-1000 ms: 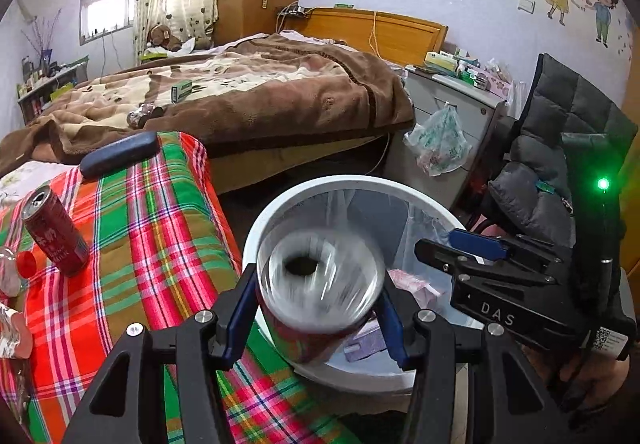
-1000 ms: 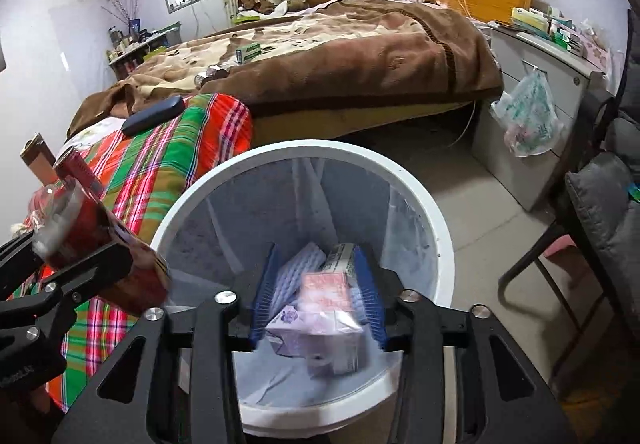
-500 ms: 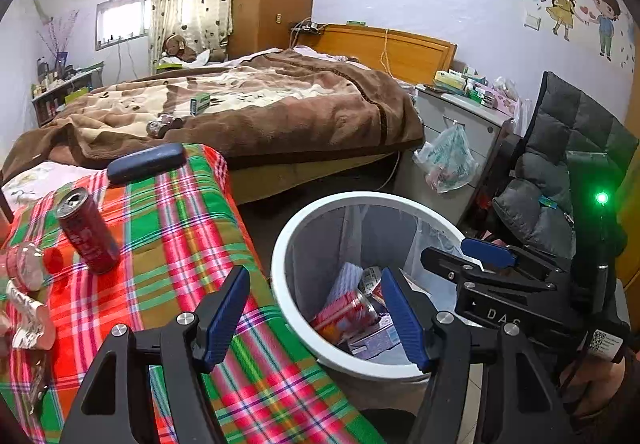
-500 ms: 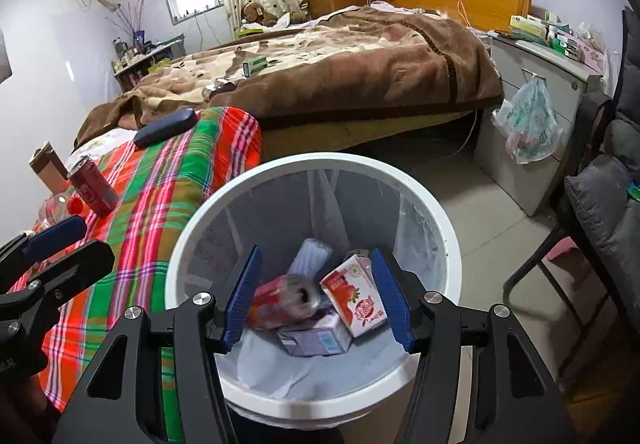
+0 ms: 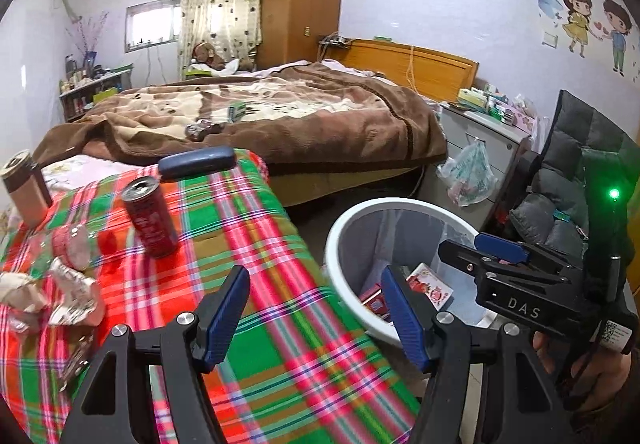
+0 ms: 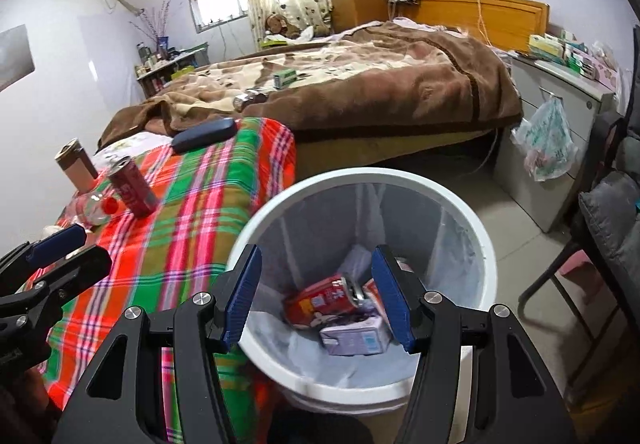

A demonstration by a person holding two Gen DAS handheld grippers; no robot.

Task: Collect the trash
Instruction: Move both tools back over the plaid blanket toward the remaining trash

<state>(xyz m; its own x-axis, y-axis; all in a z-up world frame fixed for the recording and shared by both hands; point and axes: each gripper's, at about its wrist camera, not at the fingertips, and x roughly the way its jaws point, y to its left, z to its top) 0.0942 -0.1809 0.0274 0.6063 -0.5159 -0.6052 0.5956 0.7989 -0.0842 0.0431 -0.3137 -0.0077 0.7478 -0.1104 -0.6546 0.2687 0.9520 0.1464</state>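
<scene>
A bed (image 5: 280,124) is covered by a brown blanket (image 6: 360,84). A dark case (image 5: 196,161) is laid on the plaid cloth (image 5: 248,244). A plastic bag (image 6: 548,144) is hung from the grey cabinet (image 6: 560,100). A wooden wardrobe (image 5: 302,0) is seen behind.

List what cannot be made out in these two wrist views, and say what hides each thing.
- Carton in the bin, left wrist view: mostly behind the left gripper's finger.
- Crumpled wrappers, left wrist view: blurred, contents unreadable.
- Small box on the bed, right wrist view: print too small.
- Clear bottle, right wrist view: partly behind the red can.
</scene>
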